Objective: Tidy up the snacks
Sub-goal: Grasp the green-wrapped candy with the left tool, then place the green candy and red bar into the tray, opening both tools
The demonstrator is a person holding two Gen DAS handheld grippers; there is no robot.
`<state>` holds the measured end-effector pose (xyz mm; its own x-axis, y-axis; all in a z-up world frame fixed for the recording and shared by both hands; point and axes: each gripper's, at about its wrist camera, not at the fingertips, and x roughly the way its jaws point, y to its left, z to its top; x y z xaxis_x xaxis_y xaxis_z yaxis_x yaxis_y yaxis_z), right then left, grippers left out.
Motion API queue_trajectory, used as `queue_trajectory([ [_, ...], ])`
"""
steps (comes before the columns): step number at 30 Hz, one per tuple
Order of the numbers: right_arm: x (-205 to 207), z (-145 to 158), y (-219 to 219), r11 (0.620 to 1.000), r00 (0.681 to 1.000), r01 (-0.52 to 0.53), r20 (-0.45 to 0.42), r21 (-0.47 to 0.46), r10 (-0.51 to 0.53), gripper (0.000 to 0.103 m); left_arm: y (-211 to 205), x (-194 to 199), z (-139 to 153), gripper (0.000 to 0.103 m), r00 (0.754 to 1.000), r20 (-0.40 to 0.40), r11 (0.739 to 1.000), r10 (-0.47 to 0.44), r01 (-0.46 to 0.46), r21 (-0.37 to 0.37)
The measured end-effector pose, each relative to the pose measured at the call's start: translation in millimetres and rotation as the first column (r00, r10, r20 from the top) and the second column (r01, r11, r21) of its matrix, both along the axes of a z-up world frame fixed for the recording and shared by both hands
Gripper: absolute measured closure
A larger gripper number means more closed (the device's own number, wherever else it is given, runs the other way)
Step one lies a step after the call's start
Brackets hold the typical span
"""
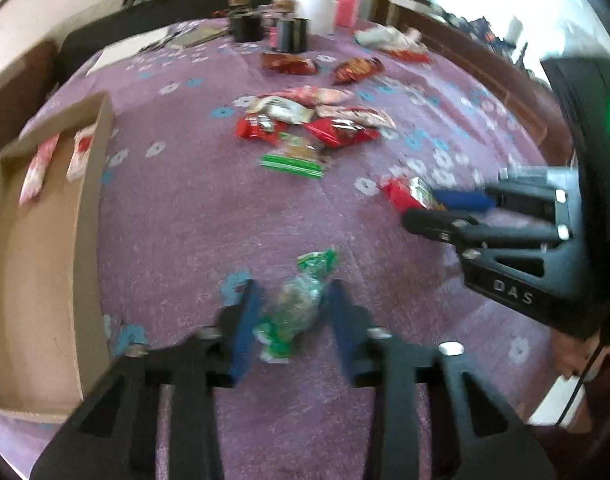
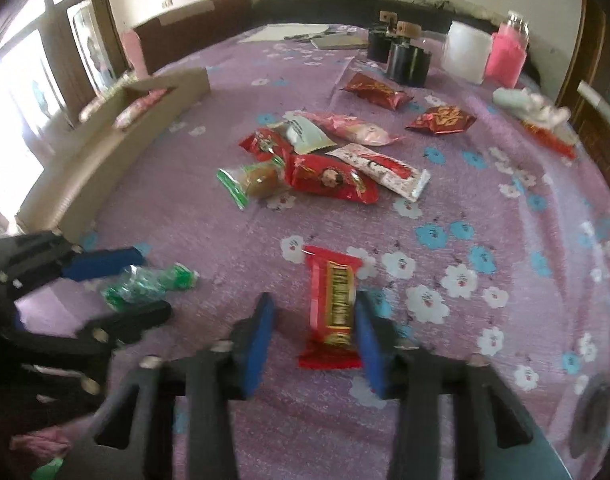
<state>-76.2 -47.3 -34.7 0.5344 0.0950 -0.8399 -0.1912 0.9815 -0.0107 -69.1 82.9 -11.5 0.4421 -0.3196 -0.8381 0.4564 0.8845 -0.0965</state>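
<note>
The left gripper (image 1: 292, 320) has its two blue fingers (image 1: 245, 332) spread apart, one on each side of a green candy (image 1: 299, 304) in a clear twisted wrapper. The candy lies flat on the purple flowered surface (image 1: 185, 220). Its long way points forward and a little to the right, almost the same way the fingers point, so the fingers would squeeze it across its fat middle. They look released; I cannot tell for sure if they touch it yet.

The right gripper (image 2: 313, 336) is also spread apart. A red snack bar (image 2: 332, 308) with a gold label lies between its fingers (image 2: 369, 344). The bar's long way also runs forward, away from the camera. It sits closer to the right-side finger, just beside it, with a wider gap on the other side.

So each hand has its own snack, and neither is gripping yet.

Farther out, in the middle of the surface, is a pile of other snacks (image 2: 325, 160). The cardboard box (image 1: 37, 264) is off to the left, nearest the left gripper, with two pink packets (image 1: 37, 168) already at its far end. I think the green candy has the shorter trip to the box.
</note>
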Motion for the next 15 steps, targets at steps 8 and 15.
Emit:
queue_trajectory([
  [8,-5,13,6,0.998,0.999,-0.031,-0.024,0.046,0.032,0.082,79,13,32,0.084,0.989,-0.053,0.952,0.138,-0.147,-0.267],
  [15,10,46,36,0.981,0.996,-0.089,0.002,0.170,0.090,0.082,165,20,62,0.084,0.948,-0.075,0.873,0.309,-0.314,-0.372],
])
